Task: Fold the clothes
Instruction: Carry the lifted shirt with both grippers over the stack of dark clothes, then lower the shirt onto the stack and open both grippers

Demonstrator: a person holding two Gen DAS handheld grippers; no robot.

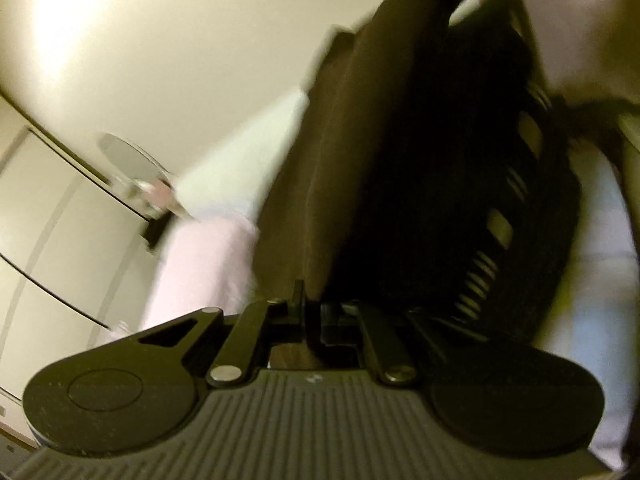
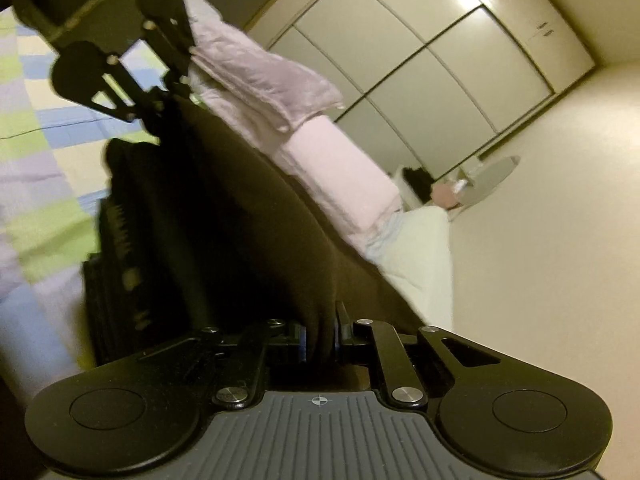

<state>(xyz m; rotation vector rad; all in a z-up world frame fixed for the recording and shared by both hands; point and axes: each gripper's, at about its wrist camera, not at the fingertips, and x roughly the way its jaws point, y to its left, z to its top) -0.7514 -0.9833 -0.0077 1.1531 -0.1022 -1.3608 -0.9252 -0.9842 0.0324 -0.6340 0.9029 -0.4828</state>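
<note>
We hold a dark brown garment (image 2: 256, 216) stretched in the air between both grippers: our left gripper (image 1: 306, 312) and right gripper (image 2: 322, 338) are each clamped tight on an end of its edge. Its long axis runs from one gripper to the other, above the patchwork-covered bed (image 2: 36, 120) with its folded pink cloths (image 2: 340, 168).
</note>
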